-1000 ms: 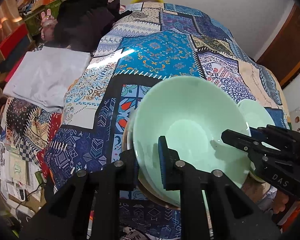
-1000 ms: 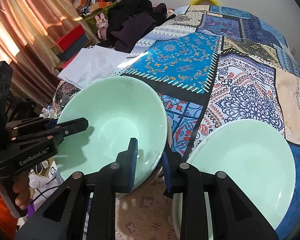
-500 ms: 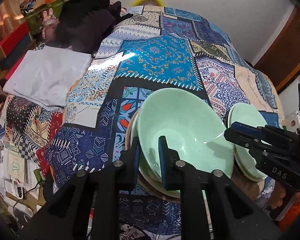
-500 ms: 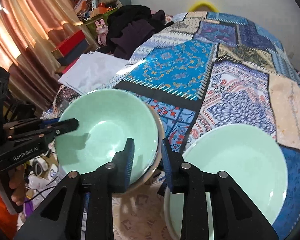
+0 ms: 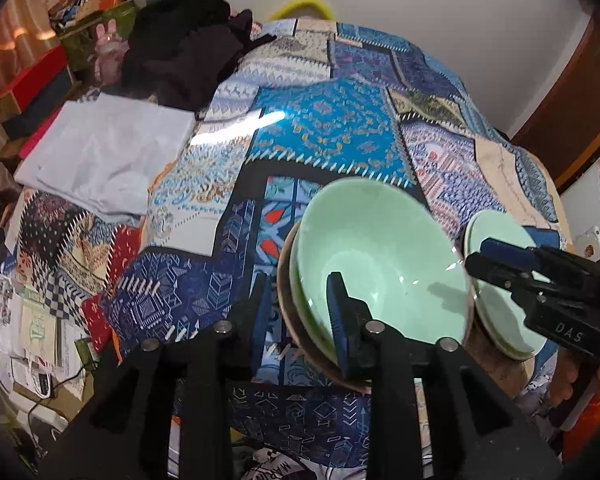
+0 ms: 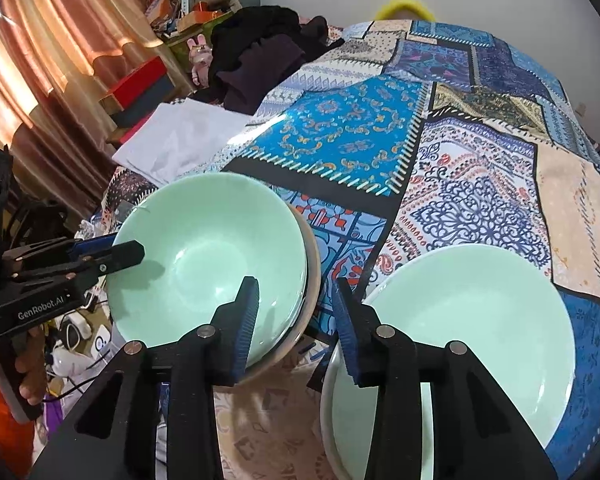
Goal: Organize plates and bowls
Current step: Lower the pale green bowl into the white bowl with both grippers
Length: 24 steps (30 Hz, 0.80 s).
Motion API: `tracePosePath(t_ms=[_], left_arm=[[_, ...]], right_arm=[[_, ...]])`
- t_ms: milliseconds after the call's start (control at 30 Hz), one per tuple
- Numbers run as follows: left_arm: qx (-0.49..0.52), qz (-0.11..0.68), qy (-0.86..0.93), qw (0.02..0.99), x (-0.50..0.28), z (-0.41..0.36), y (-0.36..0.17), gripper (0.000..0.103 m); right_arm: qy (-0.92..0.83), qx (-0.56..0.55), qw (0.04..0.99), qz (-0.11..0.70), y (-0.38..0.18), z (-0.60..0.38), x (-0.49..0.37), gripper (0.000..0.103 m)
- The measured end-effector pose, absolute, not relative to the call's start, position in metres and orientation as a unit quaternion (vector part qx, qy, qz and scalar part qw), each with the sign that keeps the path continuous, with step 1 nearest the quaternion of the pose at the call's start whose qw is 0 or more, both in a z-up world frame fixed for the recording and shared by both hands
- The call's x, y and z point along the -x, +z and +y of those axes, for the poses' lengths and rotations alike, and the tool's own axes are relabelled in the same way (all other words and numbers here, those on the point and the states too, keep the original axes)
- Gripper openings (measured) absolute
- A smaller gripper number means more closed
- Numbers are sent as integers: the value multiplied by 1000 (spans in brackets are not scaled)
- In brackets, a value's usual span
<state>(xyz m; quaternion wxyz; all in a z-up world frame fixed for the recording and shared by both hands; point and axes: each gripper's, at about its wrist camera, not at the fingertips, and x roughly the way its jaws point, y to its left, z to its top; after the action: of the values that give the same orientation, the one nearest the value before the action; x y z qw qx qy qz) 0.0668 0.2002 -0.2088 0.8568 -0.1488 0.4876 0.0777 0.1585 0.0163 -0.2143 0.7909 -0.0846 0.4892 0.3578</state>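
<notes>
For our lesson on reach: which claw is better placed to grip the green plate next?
Probably the right. The right claw hangs open at the green plate's near rim, one finger over it; the left claw straddles the green bowl's rim, across the bowl from the plate.

**Green bowl stacked on the patchwork cloth**

So the left gripper (image 5: 300,312) has its jaws spread apart, straddling the near rim of the green bowl (image 5: 384,264) without pinching it. That bowl sits nested in a stack, with a tan rim peeking out underneath. Just right of the bowl there's a pile of green plates (image 5: 500,320), and the right gripper (image 5: 496,258) hangs over them. Far left of the bowl lies a folded white cloth (image 5: 104,156), all on the patchwork tablecloth (image 5: 332,128).
</notes>
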Motion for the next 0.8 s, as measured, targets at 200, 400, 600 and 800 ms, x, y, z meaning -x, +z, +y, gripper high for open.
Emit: tracePosePath(t_ms=[200, 400, 600, 800], left_arm=[[156, 492, 71, 853, -64, 202, -222, 41], [180, 511, 58, 838, -68, 204, -240, 43], [183, 521, 47, 832, -71, 199, -252, 43], [195, 531, 32, 824, -78, 192, -262, 42]], right_arm=[[361, 84, 780, 504, -226, 22, -159, 34], [368, 87, 769, 515, -235, 28, -159, 34], [370, 84, 762, 525, -244, 34, -160, 36], [374, 86, 755, 532, -252, 38, -160, 36]])
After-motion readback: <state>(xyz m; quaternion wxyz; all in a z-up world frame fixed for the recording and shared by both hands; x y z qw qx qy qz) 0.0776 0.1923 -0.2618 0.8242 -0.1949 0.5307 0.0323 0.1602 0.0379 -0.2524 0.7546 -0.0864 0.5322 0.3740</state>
